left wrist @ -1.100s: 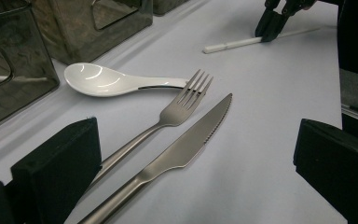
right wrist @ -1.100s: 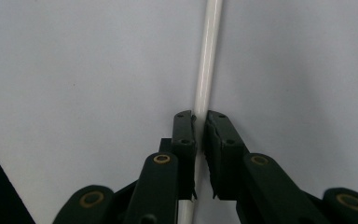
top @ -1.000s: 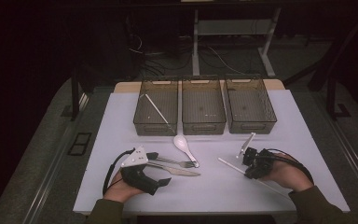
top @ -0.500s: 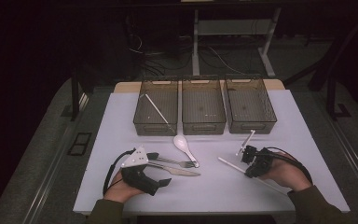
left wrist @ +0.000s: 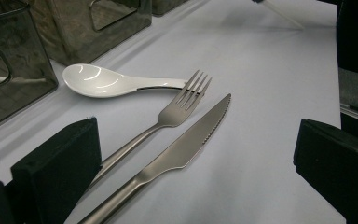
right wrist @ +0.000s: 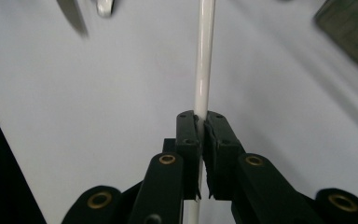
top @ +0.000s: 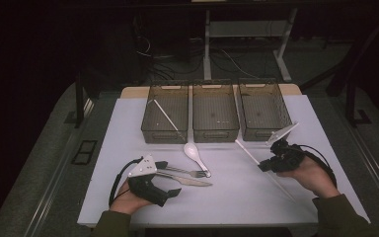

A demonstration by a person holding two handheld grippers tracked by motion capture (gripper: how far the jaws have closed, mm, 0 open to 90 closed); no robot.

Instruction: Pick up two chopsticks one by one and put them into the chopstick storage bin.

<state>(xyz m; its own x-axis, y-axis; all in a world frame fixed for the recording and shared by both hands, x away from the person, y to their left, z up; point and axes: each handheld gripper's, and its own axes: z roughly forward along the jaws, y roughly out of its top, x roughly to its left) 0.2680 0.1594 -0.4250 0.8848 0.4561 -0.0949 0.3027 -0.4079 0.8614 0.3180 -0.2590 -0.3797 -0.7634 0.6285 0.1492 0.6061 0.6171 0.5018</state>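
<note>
The chopstick (right wrist: 204, 56) is clamped between the right gripper's (top: 265, 167) pads, gripped partway along so both ends stick out; it sits in front of the right-hand bin (top: 265, 111) and looks lifted off the table (top: 237, 197). A matching chopstick (top: 165, 116) already leans in the left bin (top: 165, 112), probably this one's destination. Before the middle bin (top: 215, 111) lie a spoon (left wrist: 107, 82), fork (left wrist: 168, 116) and knife (left wrist: 182, 151). The left gripper (top: 170, 185) rests at their handles, jaws wide apart, likely waiting its turn.
</note>
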